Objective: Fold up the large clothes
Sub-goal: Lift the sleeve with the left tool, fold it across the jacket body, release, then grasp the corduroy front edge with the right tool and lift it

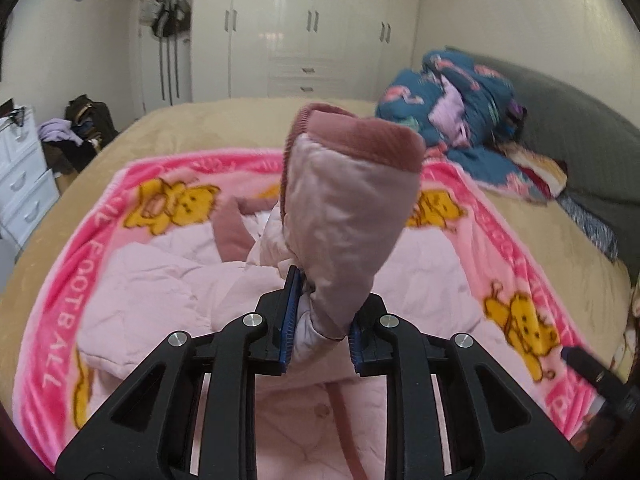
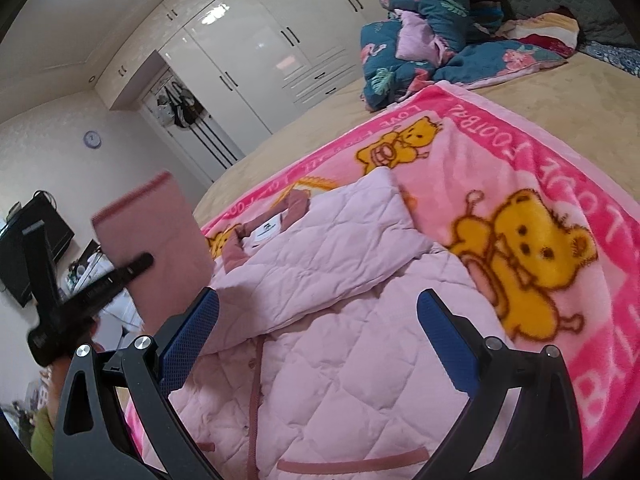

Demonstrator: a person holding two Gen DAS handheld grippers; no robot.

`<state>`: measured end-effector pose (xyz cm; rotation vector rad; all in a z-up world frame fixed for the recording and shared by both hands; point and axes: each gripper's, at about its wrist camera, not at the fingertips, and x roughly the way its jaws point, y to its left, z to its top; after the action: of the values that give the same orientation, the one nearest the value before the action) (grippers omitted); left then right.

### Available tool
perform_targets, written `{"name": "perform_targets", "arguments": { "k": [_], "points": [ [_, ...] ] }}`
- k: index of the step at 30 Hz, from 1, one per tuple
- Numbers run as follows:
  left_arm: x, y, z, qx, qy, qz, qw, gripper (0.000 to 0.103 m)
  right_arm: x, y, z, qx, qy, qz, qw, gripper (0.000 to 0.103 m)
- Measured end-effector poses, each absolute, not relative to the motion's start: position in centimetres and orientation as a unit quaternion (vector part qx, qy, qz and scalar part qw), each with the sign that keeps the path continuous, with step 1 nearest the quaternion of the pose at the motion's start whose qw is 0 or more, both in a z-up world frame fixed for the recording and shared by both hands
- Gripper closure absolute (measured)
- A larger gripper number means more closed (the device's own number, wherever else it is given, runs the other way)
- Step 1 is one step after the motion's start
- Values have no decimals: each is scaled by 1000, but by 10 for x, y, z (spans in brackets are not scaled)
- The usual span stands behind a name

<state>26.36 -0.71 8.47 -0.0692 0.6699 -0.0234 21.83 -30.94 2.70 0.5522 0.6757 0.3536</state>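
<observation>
A pale pink quilted jacket (image 2: 320, 320) lies spread on a pink bear-print blanket (image 2: 540, 184) on the bed. My left gripper (image 1: 324, 320) is shut on the jacket's sleeve (image 1: 348, 200) and holds it up above the jacket body (image 1: 160, 292); the dusty-rose ribbed cuff (image 1: 360, 132) stands at the top. In the right wrist view the lifted sleeve (image 2: 156, 240) and the left gripper's body (image 2: 80, 292) show at the left. My right gripper (image 2: 320, 332) is open and empty, low over the jacket's front, its blue pads (image 2: 192, 340) wide apart.
The blanket (image 1: 80, 260) lies on a tan bedspread (image 1: 220, 120). A heap of teal bedding (image 1: 452, 100) sits at the head of the bed by a grey headboard (image 1: 580, 140). White wardrobes (image 1: 304, 28) line the far wall. A white drawer unit (image 1: 20, 176) stands left.
</observation>
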Motion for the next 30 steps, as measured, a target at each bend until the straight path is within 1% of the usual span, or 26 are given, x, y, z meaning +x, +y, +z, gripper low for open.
{"name": "perform_targets", "arguments": {
  "k": [4,6,8,9,10,12,14,16,18,21,26,30],
  "points": [
    [270,-21,57,-28,358,-26,933,84,222,-316,24,272,325,161,891,4],
    [272,-29,44,-10,373,-29,928,78,223,-318,22,272,327,158,891,4],
    [273,-38,34,4,386,-36,922,68,225,-320,20,271,331,153,891,4],
    [273,-43,27,9,394,-44,918,55,226,-320,18,271,333,151,890,4],
    [273,-47,22,17,403,-48,914,46,227,-320,17,271,337,149,889,4],
    [271,-54,13,36,415,-48,908,44,229,-320,14,272,342,147,888,4],
    [268,-55,6,40,432,-58,899,35,231,-319,12,270,347,144,887,4],
    [265,-56,1,45,450,-70,889,13,232,-318,11,269,350,143,886,4],
    [257,-56,0,44,455,-93,885,9,233,-315,10,267,352,141,886,4],
    [245,-49,1,22,458,-115,881,9,236,-310,7,265,359,142,884,4],
    [239,-17,11,-8,452,-89,887,9,243,-287,2,246,380,159,878,4],
    [237,21,25,-21,432,-41,901,9,249,-263,-6,232,399,175,869,4]
  ]
}}
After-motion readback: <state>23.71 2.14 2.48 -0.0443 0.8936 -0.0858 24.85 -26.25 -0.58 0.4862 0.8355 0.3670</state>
